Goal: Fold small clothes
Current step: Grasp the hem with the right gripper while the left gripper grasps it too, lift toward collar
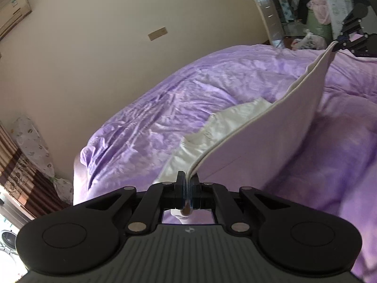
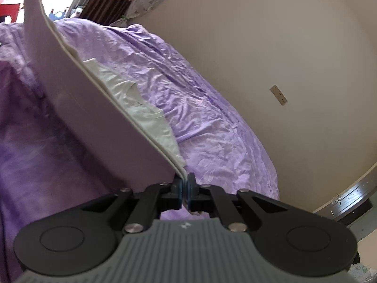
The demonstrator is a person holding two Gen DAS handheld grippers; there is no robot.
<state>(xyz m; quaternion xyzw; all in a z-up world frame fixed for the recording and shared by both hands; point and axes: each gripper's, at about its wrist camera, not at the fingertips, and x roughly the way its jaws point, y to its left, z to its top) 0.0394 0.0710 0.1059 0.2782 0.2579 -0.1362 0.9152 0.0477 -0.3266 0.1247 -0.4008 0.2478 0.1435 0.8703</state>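
Left wrist view: I see my left gripper (image 1: pixel 187 184) and right gripper (image 2: pixel 185 184) both clamped on the white garment (image 1: pixel 278 127), stretched above the purple bedspread (image 1: pixel 165 108).

Left hand-held gripper (image 1: pixel 188 184), lower centre of frame: matte black linkage arms, silver rivet pins, two round black discs, grey ribbed housing with small emblem, blue-edged pads. Right hand-held gripper (image 2: pixel 185 185): identical build and colours.

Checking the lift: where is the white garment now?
The white garment hangs stretched between the left gripper and right gripper, above the purple bedspread.
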